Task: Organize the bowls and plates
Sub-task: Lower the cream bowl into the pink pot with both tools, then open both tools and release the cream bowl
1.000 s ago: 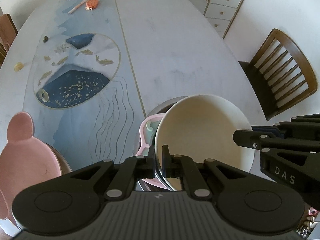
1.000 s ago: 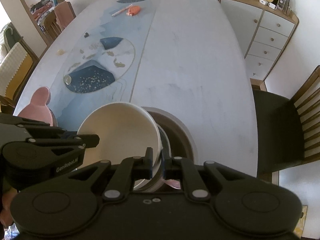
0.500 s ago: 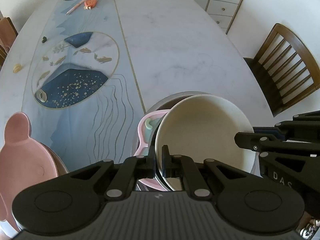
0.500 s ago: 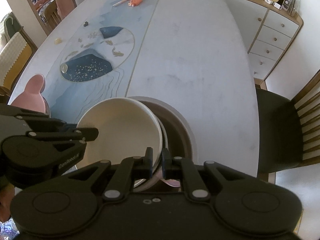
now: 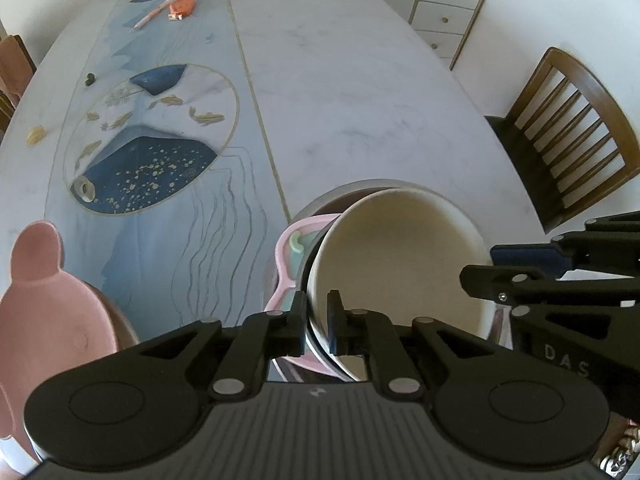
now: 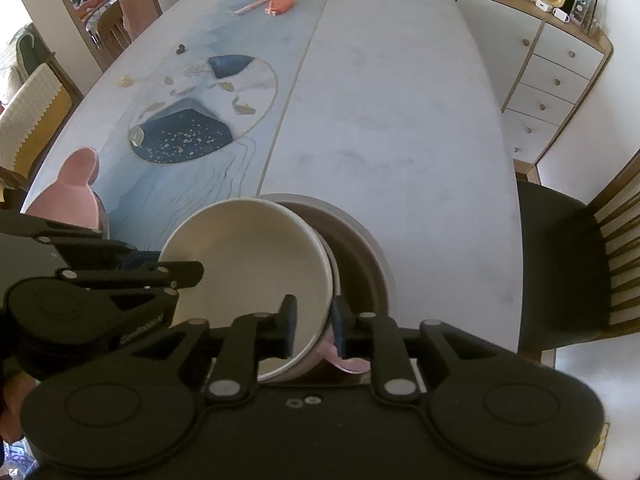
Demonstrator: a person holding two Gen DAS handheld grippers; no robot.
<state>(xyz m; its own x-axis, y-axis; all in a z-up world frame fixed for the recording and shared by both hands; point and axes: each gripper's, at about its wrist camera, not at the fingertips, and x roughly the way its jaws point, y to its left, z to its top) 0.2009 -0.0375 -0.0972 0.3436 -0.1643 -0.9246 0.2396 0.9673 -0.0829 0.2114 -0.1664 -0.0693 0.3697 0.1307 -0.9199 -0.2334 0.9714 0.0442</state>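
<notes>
A cream bowl (image 5: 400, 264) (image 6: 248, 268) sits tilted over a stack with a pink tray (image 5: 290, 256) and a wide grey-brown bowl (image 6: 360, 256) at the near table edge. My left gripper (image 5: 318, 320) straddles the cream bowl's near-left rim, jaws slightly apart around it. My right gripper (image 6: 314, 324) straddles its right rim with a wider gap. Each gripper shows in the other's view (image 5: 532, 276) (image 6: 132, 276). A pink bear-shaped plate (image 5: 44, 304) (image 6: 72, 196) rests on another dish at the left.
The long table (image 5: 340, 80) has a blue painted runner. An orange object (image 5: 182, 6) and a pen lie far back. A wooden chair (image 5: 568, 140) stands at the right. White drawers (image 6: 552, 76) stand beyond the table.
Both grippers' jaws have opened from a tight pinch on the cream bowl's rim. The bowl has sunk slightly lower over the stack.
</notes>
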